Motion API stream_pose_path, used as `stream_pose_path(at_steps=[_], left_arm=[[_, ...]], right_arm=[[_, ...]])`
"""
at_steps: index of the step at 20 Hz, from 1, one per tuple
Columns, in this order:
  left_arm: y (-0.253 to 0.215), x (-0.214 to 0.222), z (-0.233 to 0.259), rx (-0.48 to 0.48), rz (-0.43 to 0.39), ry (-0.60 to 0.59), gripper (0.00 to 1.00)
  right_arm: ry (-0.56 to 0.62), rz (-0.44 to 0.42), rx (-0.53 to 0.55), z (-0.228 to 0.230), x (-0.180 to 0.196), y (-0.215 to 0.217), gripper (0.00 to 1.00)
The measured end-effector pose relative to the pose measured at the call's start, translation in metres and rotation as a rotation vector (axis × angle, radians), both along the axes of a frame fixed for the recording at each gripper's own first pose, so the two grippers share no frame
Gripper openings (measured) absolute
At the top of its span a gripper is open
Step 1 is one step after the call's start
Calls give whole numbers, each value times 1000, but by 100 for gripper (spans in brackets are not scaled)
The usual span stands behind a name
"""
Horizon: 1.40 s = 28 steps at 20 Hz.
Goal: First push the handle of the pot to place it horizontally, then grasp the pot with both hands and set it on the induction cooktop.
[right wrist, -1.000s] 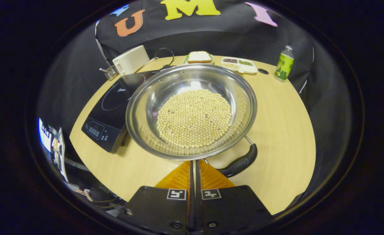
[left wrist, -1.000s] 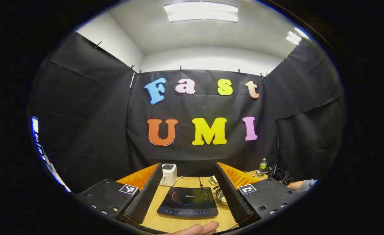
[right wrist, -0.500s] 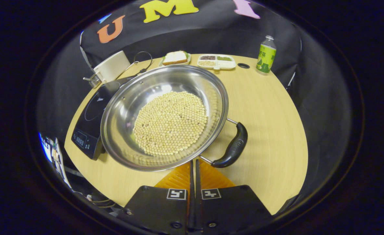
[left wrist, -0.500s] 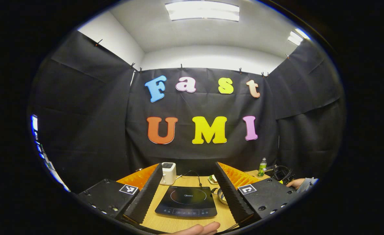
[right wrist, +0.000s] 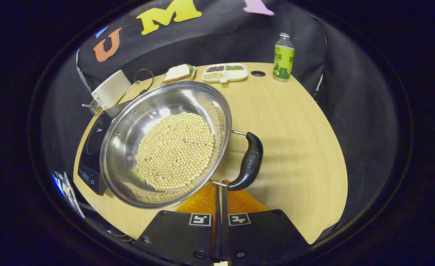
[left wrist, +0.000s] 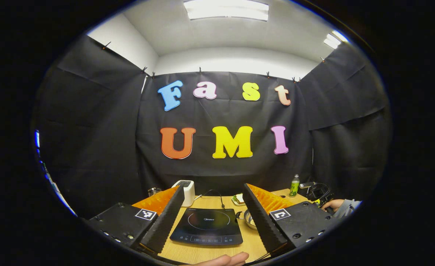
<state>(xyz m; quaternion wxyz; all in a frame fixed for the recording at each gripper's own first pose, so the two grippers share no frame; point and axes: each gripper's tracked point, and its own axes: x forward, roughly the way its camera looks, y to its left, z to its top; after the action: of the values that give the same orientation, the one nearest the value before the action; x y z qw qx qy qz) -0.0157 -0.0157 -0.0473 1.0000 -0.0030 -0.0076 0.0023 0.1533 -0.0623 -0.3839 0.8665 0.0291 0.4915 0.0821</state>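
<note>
My right gripper (right wrist: 220, 192) is clenched, fingers pressed together w/ nothing between them, tips right at the near end of the pan's handle (right wrist: 247, 162); contact can't be confirmed. In the right gripper view the steel pan (right wrist: 129, 155) sits on the wooden table (right wrist: 295, 140), its left edge overlapping or just beside the cooktop (right wrist: 88, 162), can't tell which. The pan holds a flat bed of pale beans (right wrist: 175, 149). Its dark handle sticks out on the right side of the rim, running near-to-far rather than pointing at me.

My left gripper (left wrist: 213, 218) is released, fingers spread wide, held above the table and apart from everything. In the left gripper view I see the cooktop (left wrist: 206, 227) lying flat on the table between the two fingers, farther off. A bit of the pan (left wrist: 249, 218) peeks out beside the right finger. A person's hand (left wrist: 223, 259) shows at the bottom edge, and another hand & sleeve (left wrist: 337, 207) at far right.

At the table's back edge, right gripper view: white toaster (right wrist: 111, 88), plate w/ sandwich (right wrist: 177, 72), divided tray of grains (right wrist: 225, 72), green bottle (right wrist: 283, 57), all well apart from the pan.
</note>
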Motion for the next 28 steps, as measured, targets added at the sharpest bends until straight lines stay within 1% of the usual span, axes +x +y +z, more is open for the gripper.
stream_pose_path(at_steps=[1,2,3,4,6,7,8,9,10,11,12,13,14,16,18,19,20,21,22,24,26,28], left_arm=[[-2,2,-5,-6,-1,20,95],[-4,7,-11,-20,-6,36,95],[-7,11,-14,-38,-14,52,95],[-9,16,-18,-54,-24,68,95],[-11,24,-24,-82,-32,93,95],[-11,28,-26,-90,-34,102,95],[-11,32,-30,-94,-39,112,95],[-14,35,-33,-99,-49,125,100],[-18,40,-36,-104,-60,136,95],[-21,45,-38,-106,-67,143,95],[-23,50,-43,-105,-72,155,95],[-27,54,-47,-100,-77,166,95],[-31,60,-50,-94,-83,177,95],[-40,72,-63,-88,-92,209,95],[-52,87,-78,-88,-110,242,95],[-57,96,-85,-85,-117,258,95],[-60,104,-95,-80,-121,278,95],[-65,112,-106,-75,-128,306,95],[-71,120,-120,-70,-138,334,95],[-83,138,-144,-61,-158,388,95],[-93,153,-168,-55,-169,441,95],[-103,171,-191,-45,-174,494,95]], right_arm=[[-12,-6,-17,1,5,-3,4],[-29,-11,-32,2,11,-7,0],[-48,-18,-45,4,17,-11,0],[-70,-25,-57,6,22,-15,4],[-110,-54,-92,11,30,-27,4],[-121,-70,-94,14,30,-30,4],[-129,-79,-82,18,29,-31,0],[-138,-88,-66,22,27,-32,4],[-167,-104,-70,30,28,-37,1],[-208,-120,-90,40,32,-46,4],[-251,-131,-102,52,33,-52,0],[-291,-139,-107,64,32,-55,0],[-320,-154,-112,75,31,-60,4],[-374,-177,-77,97,27,-60,12],[-419,-191,-36,117,22,-58,34],[-436,-179,-25,122,21,-56,55],[-444,-157,-25,125,18,-54,63],[-457,-144,-23,129,19,-53,80],[-472,-144,-19,134,19,-52,87],[-476,-162,-16,136,23,-55,89],[-468,-149,-15,135,25,-52,91],[-497,-125,-12,138,36,-51,92]])
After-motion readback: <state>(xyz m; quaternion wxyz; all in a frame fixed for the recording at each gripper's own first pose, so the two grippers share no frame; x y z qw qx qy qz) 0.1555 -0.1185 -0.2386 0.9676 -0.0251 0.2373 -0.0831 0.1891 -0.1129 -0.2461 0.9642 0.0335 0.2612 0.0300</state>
